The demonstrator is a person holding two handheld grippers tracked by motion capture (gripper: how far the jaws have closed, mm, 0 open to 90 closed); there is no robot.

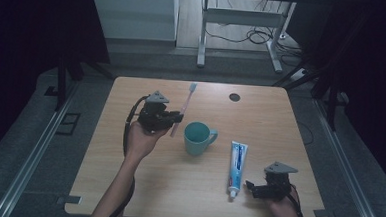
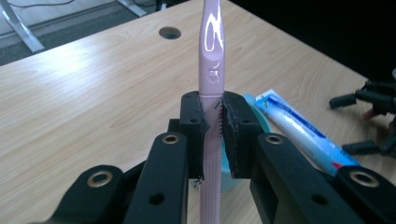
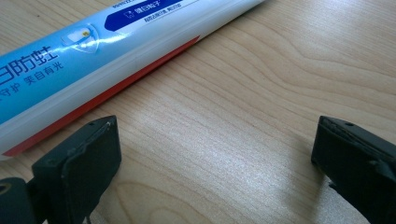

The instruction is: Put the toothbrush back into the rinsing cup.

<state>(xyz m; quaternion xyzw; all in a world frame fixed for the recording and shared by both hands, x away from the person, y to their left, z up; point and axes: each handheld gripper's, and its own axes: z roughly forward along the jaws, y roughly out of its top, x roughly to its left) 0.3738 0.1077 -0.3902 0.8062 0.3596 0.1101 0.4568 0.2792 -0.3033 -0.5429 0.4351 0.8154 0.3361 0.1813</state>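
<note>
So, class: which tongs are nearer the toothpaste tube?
Right. The right tongs sit open just beside the toothpaste tube, near its cap. The left tongs are beyond the mug, gripping the toothbrush.

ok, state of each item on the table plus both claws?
toothbrush: clamped in the left claw, lifted off the table
mug: upright, looks empty
toothpaste tube: lying flat, cap toward the near edge
right claw: open, holding nothing, beside the tube

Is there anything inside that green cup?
In the high view the cup looks empty: only its teal inner wall shows. The near inner wall is hidden by the rim, so something small lying there cannot be ruled out.
</note>
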